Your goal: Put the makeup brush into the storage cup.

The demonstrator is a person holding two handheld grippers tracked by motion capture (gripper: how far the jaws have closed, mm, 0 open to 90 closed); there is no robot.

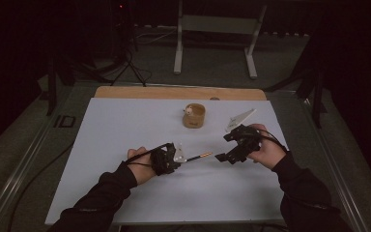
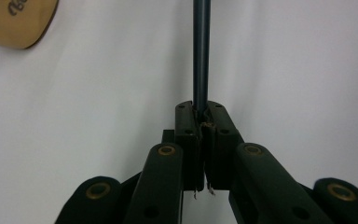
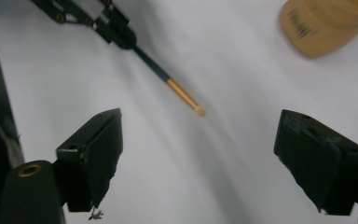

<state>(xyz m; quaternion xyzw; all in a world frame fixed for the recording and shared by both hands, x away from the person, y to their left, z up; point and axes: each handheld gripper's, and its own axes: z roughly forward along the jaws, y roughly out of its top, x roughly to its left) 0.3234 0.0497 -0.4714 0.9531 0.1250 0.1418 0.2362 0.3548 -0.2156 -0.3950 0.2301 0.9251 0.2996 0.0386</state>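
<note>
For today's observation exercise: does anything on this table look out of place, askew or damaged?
Nothing stands out. The left gripper holds the pencil level above the white sheet, and the wooden cup stands upright.

pen [image 3: 168, 80] looks like dark glossy plastic with a coppery metal tip, cup [image 1: 194, 116] is smooth wood, bench [image 1: 125, 145] cover's matt white.

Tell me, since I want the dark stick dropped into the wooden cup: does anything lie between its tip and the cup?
Nothing visible does. The stick, clamped in the left gripper, has bare white sheet between it and the cup.
</note>
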